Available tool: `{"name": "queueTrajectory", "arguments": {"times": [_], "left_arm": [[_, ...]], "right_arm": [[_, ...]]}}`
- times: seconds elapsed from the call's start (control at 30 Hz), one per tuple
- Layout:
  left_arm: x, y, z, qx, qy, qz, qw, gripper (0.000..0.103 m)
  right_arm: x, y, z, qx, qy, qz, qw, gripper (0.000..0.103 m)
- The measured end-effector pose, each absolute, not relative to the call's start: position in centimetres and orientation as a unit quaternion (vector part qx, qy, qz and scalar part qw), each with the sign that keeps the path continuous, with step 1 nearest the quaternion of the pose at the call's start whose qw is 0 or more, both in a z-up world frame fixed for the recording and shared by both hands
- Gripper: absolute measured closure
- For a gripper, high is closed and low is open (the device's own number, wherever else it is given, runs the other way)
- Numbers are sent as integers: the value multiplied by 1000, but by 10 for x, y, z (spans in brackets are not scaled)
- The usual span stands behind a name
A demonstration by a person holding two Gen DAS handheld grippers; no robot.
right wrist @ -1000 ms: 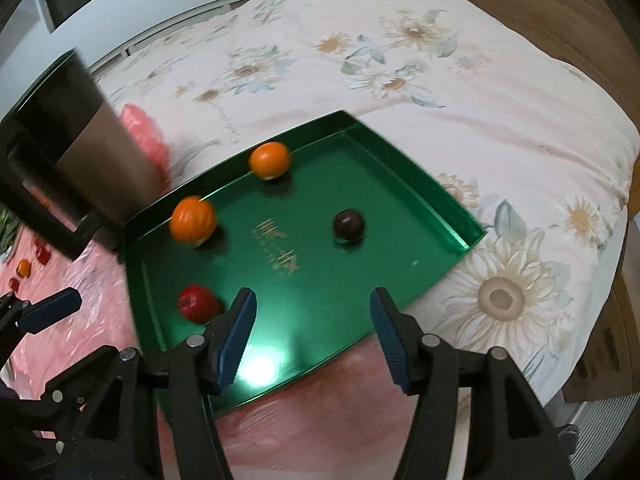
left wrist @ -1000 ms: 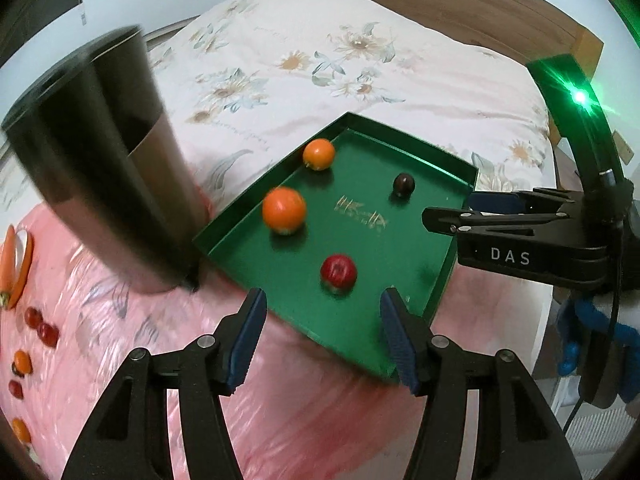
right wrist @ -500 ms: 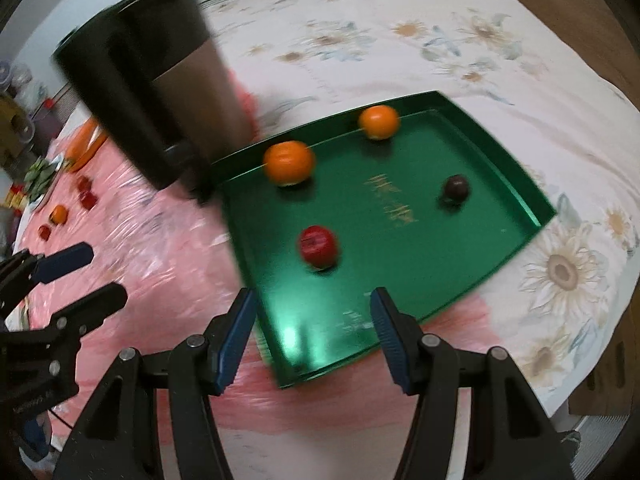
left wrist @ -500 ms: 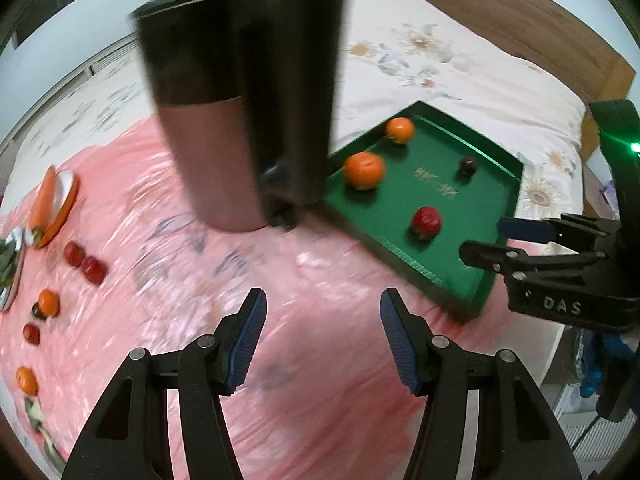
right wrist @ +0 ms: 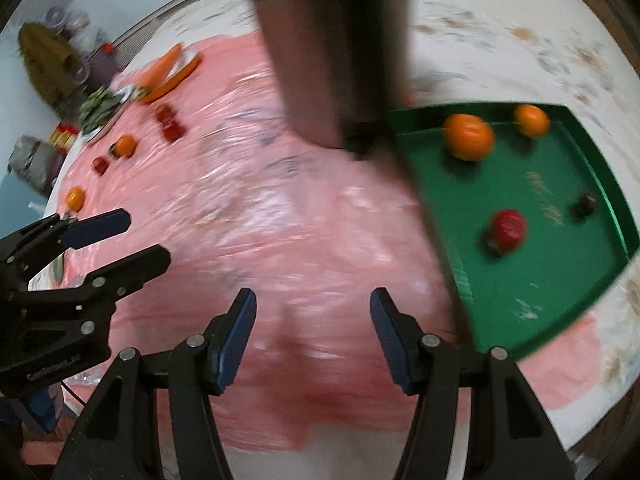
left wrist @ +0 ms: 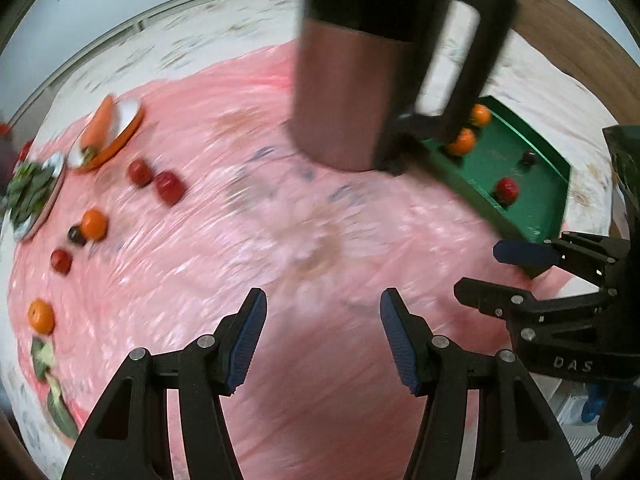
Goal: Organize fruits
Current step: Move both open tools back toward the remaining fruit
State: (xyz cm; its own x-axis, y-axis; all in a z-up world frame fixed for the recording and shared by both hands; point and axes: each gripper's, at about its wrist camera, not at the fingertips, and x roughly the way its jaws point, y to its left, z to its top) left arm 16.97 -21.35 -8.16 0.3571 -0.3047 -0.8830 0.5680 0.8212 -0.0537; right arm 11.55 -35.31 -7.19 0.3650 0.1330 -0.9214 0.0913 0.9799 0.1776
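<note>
A green tray (right wrist: 560, 276) lies at the right and holds two oranges (right wrist: 469, 137) (right wrist: 531, 120), a red fruit (right wrist: 506, 230) and a dark fruit (right wrist: 584, 205). Loose fruit lies on the pink plastic sheet (left wrist: 280, 240) at the left: two red ones (left wrist: 140, 172) (left wrist: 170, 187), an orange (left wrist: 94, 224) beside a dark one (left wrist: 75, 235), another red (left wrist: 61, 261) and another orange (left wrist: 41, 315). My left gripper (left wrist: 323, 336) hangs open over bare sheet, nothing between its pads. My right gripper (right wrist: 313, 334) is open too, over the sheet left of the tray.
A tall dark jug (left wrist: 348, 92) with a handle stands beside the tray's far left corner. A plate with a carrot (left wrist: 108, 128) and a plate of greens (left wrist: 32, 192) sit at the far left. Leafy scraps (left wrist: 44, 356) lie near the sheet's left edge.
Both grippers have swept left, off the tray and out over the pink sheet. The tray now sits at the right of both views and the loose fruit has come into view. Jaws unchanged.
</note>
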Motion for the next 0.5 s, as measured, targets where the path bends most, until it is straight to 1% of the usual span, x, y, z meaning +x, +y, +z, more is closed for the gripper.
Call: {"name": "queueTrajectory", "arguments": {"times": [0.5], "left_arm": [[227,-104,-106,78,526,-160,832,50]], "right_arm": [[183,-258,-88,72,567,101,814,12]]}}
